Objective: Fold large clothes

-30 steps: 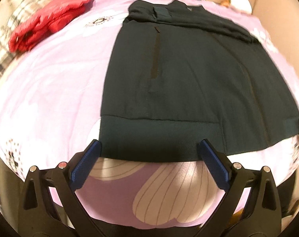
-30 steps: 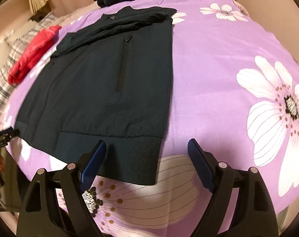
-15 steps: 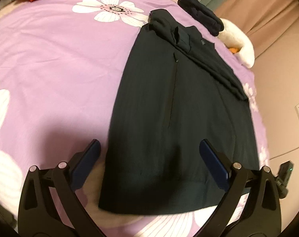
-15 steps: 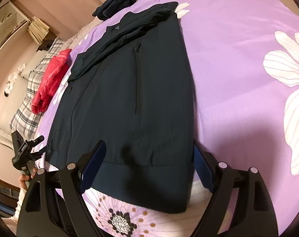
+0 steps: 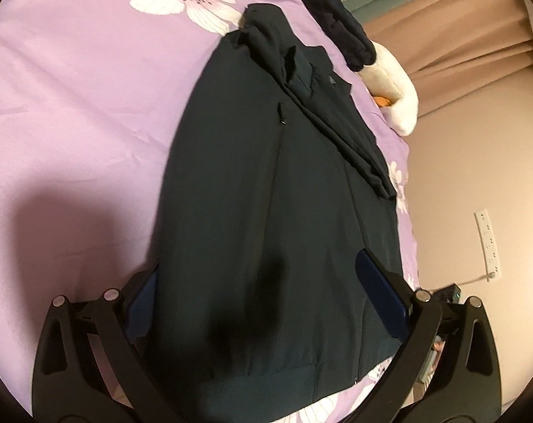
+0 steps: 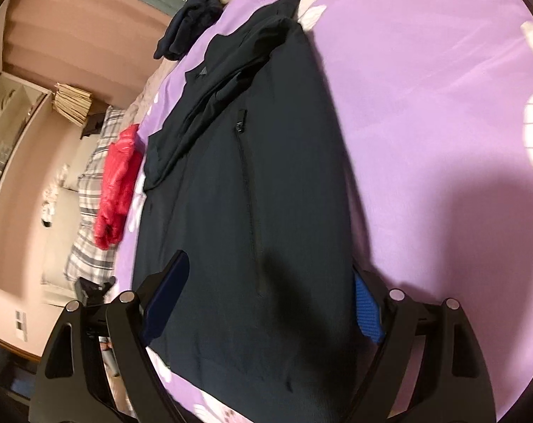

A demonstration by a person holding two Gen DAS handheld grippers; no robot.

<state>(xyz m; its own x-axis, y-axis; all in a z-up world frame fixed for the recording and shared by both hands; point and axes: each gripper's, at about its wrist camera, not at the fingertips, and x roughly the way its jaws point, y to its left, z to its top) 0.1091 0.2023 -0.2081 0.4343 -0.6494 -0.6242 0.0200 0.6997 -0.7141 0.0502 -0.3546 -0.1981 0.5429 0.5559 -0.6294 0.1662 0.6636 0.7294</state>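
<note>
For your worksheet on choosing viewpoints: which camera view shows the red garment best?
The right wrist view: the red garment lies in plain sight at the bed's far edge, beside the dark jacket. The left wrist view shows the jacket but none of the red garment.

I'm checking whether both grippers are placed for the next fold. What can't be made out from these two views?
- Left wrist view: the dark jacket hides part of the left gripper's left finger; contact unclear.
- Right wrist view: jacket hem is motion-blurred; whether the right gripper touches it is unclear.
- Both views: the near bed edge is cut off.
</note>
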